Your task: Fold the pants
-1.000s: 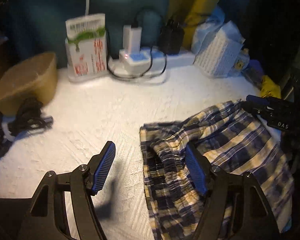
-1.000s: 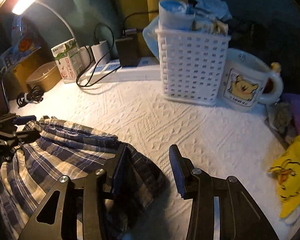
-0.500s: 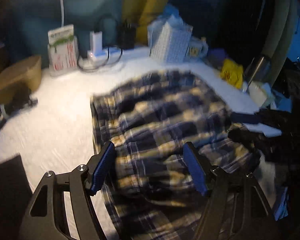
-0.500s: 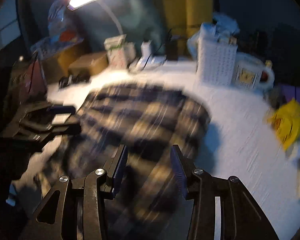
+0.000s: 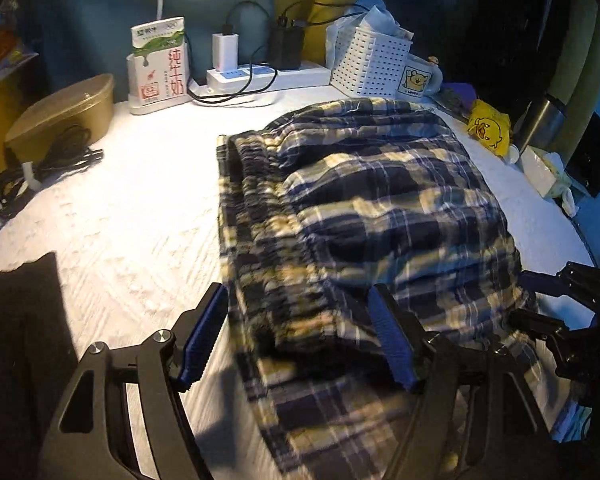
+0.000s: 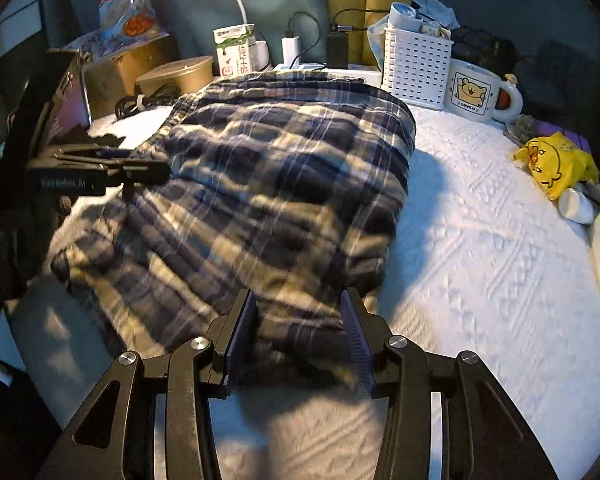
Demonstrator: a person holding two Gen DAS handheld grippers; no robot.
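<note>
The blue and cream plaid pants (image 5: 380, 200) lie doubled over in a thick heap on the white textured cover (image 5: 120, 220), elastic waistband (image 5: 252, 184) at the left. My left gripper (image 5: 296, 340) hovers open over the heap's near left corner; its left pad (image 5: 204, 336) is clear of the cloth. My right gripper (image 6: 300, 332) is open at the near right corner, the fold's edge lying between its fingers. Each gripper shows in the other's view: the left gripper (image 6: 156, 168) by the pants' left edge, the right gripper (image 5: 528, 300) at their right.
Along the back stand a milk carton (image 5: 158, 68), a power strip (image 5: 260, 74) with chargers, a white basket (image 5: 374, 64) and a bear mug (image 5: 418, 78). A gold tin (image 5: 64, 112) and coiled cable (image 5: 40, 168) sit left; a yellow duck bag (image 5: 488, 130) right.
Both grippers have drawn back from the far side of the table toward the near edge. The pants, earlier seen only at one edge, now lie whole in front of them.
</note>
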